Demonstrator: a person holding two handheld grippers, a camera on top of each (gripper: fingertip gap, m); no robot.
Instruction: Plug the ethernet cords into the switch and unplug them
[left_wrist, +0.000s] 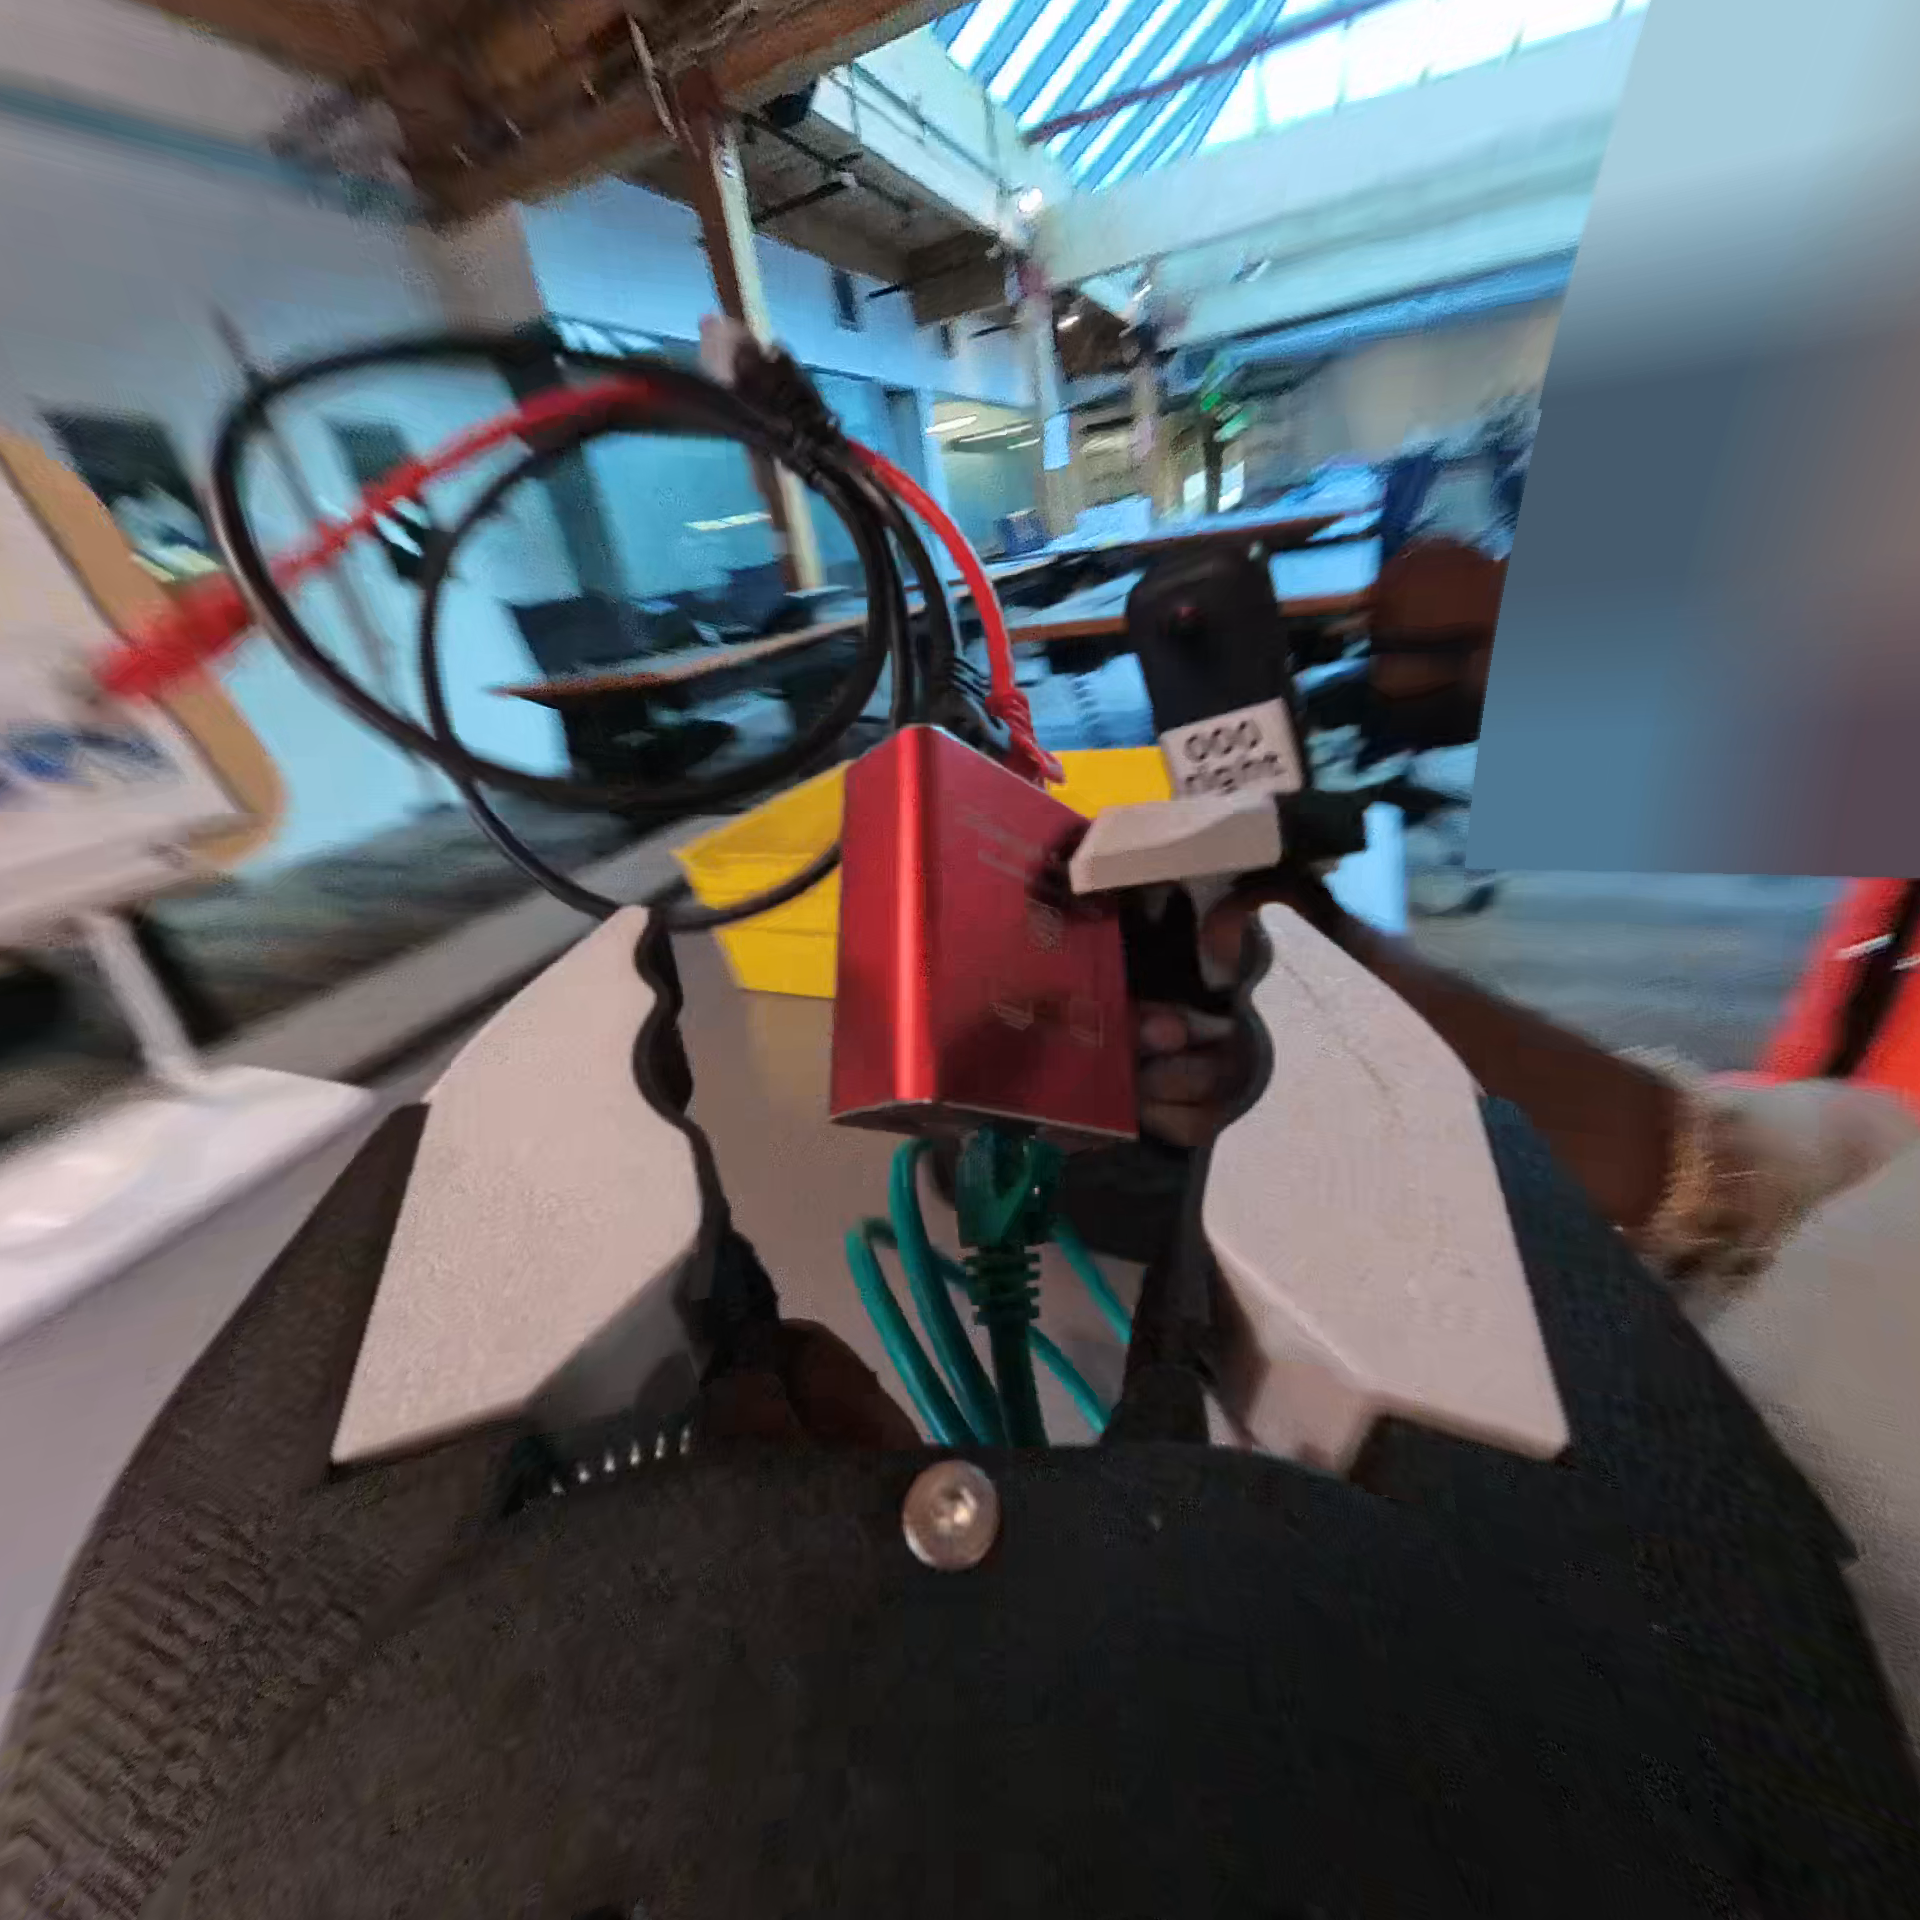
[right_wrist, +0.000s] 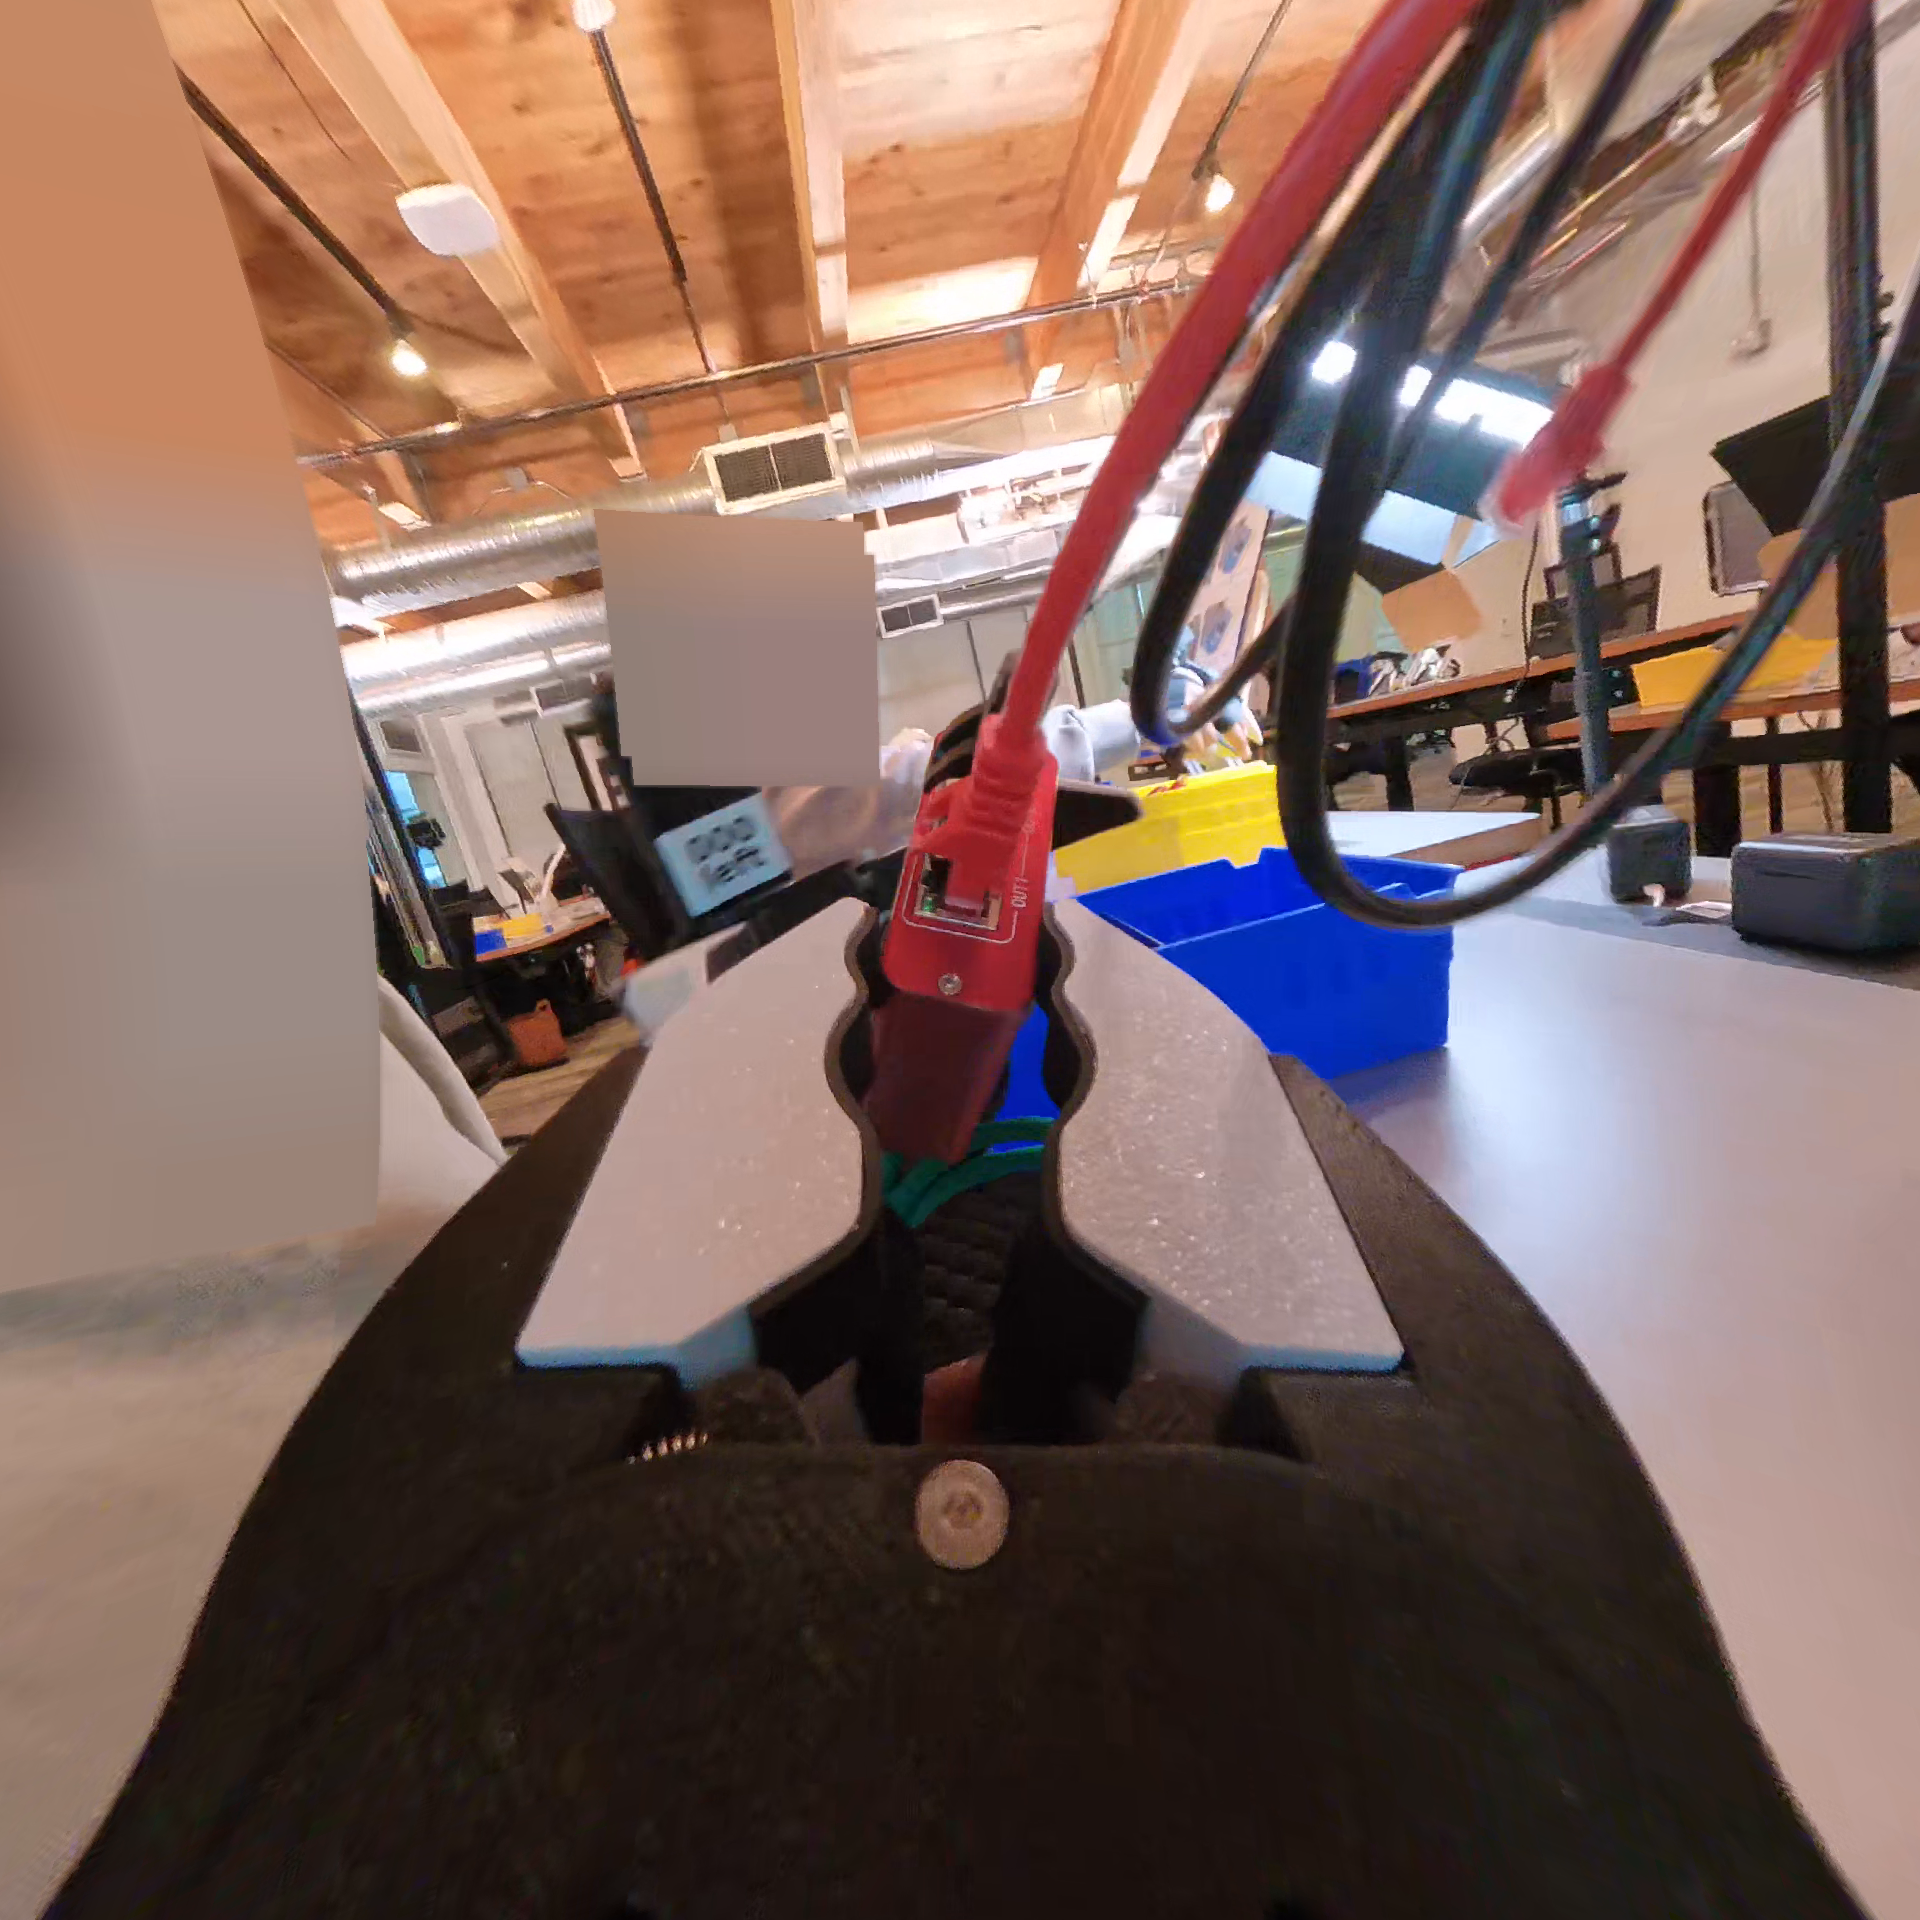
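Two cords are plugged into the red switch (right_wrist: 951, 966), which is clamped in the right gripper (right_wrist: 956, 956) and lifted off the table (right_wrist: 1662, 1091), likely to steady unplugging. Below it the green cord (left_wrist: 997, 1236) hangs between the wide-spread fingers of the left gripper (left_wrist: 956, 935); above, the red cord (right_wrist: 1101, 499) arcs.

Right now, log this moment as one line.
right hand-held gripper: shut on red switch | left hand-held gripper: open | red cord: plugged in | green cord: plugged in
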